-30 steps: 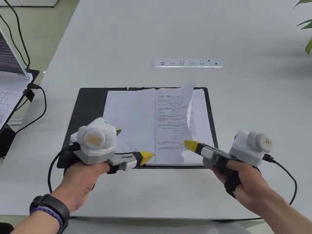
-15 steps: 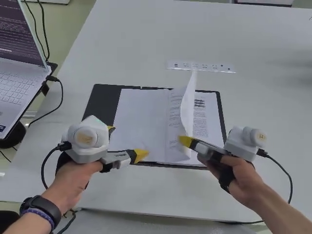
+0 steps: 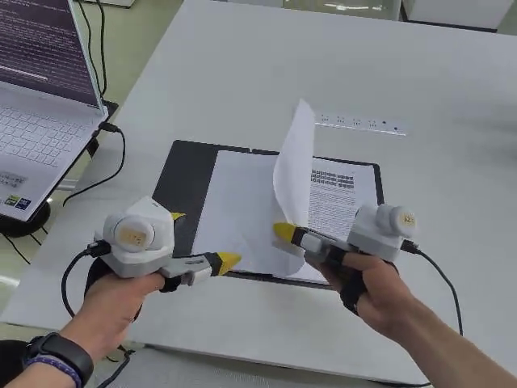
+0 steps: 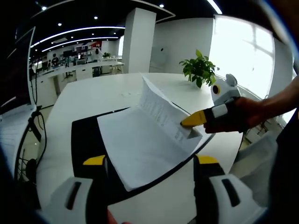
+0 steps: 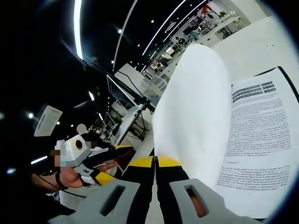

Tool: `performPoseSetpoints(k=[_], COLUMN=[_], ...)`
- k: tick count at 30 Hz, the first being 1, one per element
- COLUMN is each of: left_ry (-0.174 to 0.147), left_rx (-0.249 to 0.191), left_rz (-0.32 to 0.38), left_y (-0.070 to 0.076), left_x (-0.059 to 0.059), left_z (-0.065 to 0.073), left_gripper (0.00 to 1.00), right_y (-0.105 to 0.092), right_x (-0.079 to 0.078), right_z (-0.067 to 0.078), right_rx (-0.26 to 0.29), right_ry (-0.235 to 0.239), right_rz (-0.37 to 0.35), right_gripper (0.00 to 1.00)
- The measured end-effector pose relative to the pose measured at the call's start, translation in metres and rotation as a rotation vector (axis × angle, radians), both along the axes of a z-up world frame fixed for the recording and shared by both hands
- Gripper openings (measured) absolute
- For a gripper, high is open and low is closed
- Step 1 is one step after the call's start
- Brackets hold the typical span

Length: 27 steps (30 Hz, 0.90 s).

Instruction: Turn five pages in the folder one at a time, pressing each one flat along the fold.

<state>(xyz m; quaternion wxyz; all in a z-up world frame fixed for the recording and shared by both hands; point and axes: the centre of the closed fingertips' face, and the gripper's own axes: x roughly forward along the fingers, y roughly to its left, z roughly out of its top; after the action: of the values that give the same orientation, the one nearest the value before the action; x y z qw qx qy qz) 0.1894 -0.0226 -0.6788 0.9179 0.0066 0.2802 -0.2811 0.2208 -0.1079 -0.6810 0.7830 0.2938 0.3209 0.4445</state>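
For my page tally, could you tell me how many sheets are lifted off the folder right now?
1: one sheet stands upright over the folder, its lower edge pinched in the right tongs. Another stuck behind it could be hidden.

You're at a white counter (image 3: pixel 242 65) — an open laptop (image 3: pixel 40 105) sits off to its left, a power strip (image 3: pixel 361 124) farther back. Around you is an open-plan office: a white pillar (image 4: pixel 138 42), curved ceiling light strips (image 4: pixel 74 31), a bright window (image 4: pixel 243 51) and a potted plant (image 4: pixel 200 70).
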Motion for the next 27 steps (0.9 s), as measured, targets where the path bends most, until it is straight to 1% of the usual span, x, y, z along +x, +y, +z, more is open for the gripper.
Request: performPoseSetpoints(k=[2,5,8,16,20,27], left_ry=[-0.003,-0.005,-0.01,0.0,0.005,0.017], left_rx=[-0.001,-0.002,-0.006,-0.011,-0.018,-0.015], left_rz=[0.01,0.023,0.043,0.072,0.085,0.092], left_y=[0.007,0.014,0.024,0.038,0.043,0.053], left_x=[0.001,0.001,0.0,-0.006,-0.008,-0.011], left_z=[0.001,0.003,0.005,-0.001,-0.003,-0.008], left_gripper=[0.74,0.74,0.74,0.74,0.74,0.74], right_y=[0.009,0.018,0.028,0.051,0.059,0.074], right_x=[0.0,-0.001,-0.004,-0.005,-0.004,-0.003], right_z=[-0.001,-0.002,-0.003,-0.013,-0.02,-0.027], right_rx=[-0.002,-0.004,-0.006,-0.023,-0.025,-0.025], right_ry=[0.004,0.009,0.012,0.034,0.057,0.086], right_rz=[0.013,0.029,0.053,0.102,0.11,0.121], right_gripper=[0.0,0.0,0.0,0.0,0.0,0.0])
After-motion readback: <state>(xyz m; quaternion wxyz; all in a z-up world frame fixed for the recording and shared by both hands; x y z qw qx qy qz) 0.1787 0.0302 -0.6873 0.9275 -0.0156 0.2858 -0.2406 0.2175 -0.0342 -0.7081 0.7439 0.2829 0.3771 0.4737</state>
